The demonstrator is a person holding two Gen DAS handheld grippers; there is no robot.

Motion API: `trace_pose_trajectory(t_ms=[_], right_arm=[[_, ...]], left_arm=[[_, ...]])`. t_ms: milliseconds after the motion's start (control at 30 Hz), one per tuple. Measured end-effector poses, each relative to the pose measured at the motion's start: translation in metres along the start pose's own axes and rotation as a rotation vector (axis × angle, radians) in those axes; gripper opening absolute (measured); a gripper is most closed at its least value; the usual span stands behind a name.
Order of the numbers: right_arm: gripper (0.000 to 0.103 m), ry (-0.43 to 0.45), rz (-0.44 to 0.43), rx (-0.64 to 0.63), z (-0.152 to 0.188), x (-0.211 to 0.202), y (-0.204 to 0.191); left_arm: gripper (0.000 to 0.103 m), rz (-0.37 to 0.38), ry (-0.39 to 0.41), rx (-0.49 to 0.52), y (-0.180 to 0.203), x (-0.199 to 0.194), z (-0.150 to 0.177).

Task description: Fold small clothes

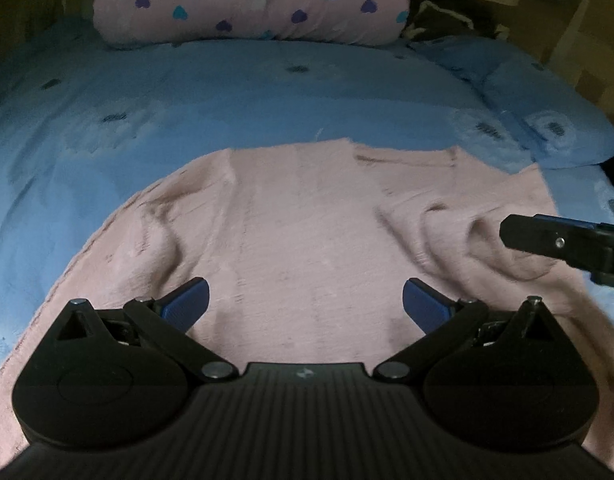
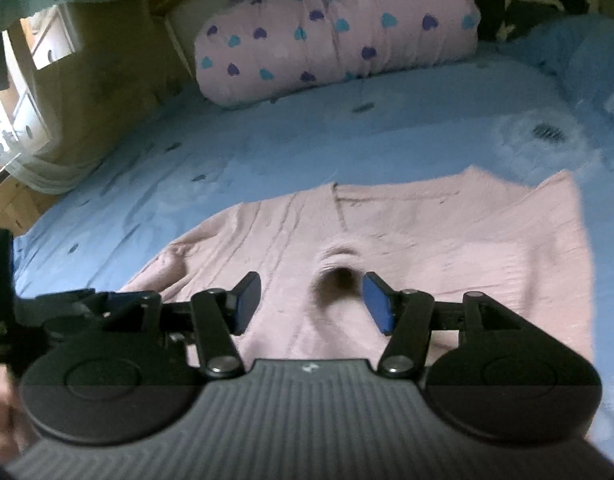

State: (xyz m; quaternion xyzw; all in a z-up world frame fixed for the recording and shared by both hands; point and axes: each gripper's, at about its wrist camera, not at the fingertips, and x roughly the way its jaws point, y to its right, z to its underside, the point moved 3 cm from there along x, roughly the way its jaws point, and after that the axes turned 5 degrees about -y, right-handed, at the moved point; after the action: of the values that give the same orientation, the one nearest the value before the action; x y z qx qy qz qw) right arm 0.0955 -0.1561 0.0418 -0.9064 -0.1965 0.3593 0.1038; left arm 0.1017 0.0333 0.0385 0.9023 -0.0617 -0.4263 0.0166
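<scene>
A pale pink knitted sweater (image 1: 307, 224) lies spread on the blue bed, neckline toward the far side; it also shows in the right wrist view (image 2: 447, 240). My left gripper (image 1: 305, 300) is open and empty, low over the sweater's body. My right gripper (image 2: 312, 300) is open and empty over the sweater's right part, where a raised fold with a dark hollow (image 2: 339, 276) sits between its fingers. The right gripper's black body (image 1: 563, 244) shows in the left wrist view over bunched fabric. Part of the left gripper (image 2: 87, 304) shows at the left of the right wrist view.
A blue patterned bedsheet (image 1: 227, 92) covers the bed. A pink pillow with blue and purple hearts (image 1: 251, 0) lies at the far end. A blue pillow (image 1: 539, 112) lies at the right. Dark items (image 1: 439, 20) sit in the far right corner.
</scene>
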Motion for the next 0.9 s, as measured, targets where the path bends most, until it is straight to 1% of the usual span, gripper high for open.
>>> trace_pose_trajectory(t_ms=[67, 133, 233, 367, 433, 533, 667, 800, 867, 900], right_arm=[[0.059, 0.027, 0.036, 0.001, -0.002, -0.013, 0.013], [0.059, 0.044, 0.065, 0.036, -0.006, -0.018, 0.03], [0.059, 0.008, 0.087, 0.133, -0.012, -0.016, 0.063], [0.059, -0.004, 0.213, 0.243, -0.013, -0.015, 0.101], [0.059, 0.008, 0.244, 0.262, -0.016, -0.02, 0.112], [0.059, 0.036, 0.281, 0.286, -0.016, -0.033, 0.128], [0.059, 0.032, 0.336, 0.309, -0.014, -0.041, 0.144], [0.059, 0.014, 0.35, 0.337, -0.007, -0.045, 0.163], [0.059, 0.011, 0.349, 0.364, -0.004, -0.045, 0.17], [0.059, 0.006, 0.351, 0.379, -0.003, -0.046, 0.174]], left_arm=[[0.103, 0.01, 0.013, 0.018, 0.015, -0.006, -0.006], [0.103, 0.016, 0.024, 0.048, 0.034, -0.011, -0.012], [0.103, 0.045, 0.031, 0.101, 0.066, -0.011, -0.019], [0.103, 0.083, 0.026, 0.119, 0.104, -0.001, -0.025], [0.103, 0.107, 0.031, 0.134, 0.124, 0.004, -0.025], [0.103, 0.127, 0.047, 0.184, 0.156, 0.011, -0.024], [0.103, 0.105, 0.052, 0.249, 0.191, 0.028, -0.023], [0.103, 0.075, 0.036, 0.307, 0.216, 0.05, -0.019], [0.103, 0.058, 0.046, 0.331, 0.223, 0.06, -0.018], [0.098, 0.05, 0.057, 0.339, 0.226, 0.063, -0.018]])
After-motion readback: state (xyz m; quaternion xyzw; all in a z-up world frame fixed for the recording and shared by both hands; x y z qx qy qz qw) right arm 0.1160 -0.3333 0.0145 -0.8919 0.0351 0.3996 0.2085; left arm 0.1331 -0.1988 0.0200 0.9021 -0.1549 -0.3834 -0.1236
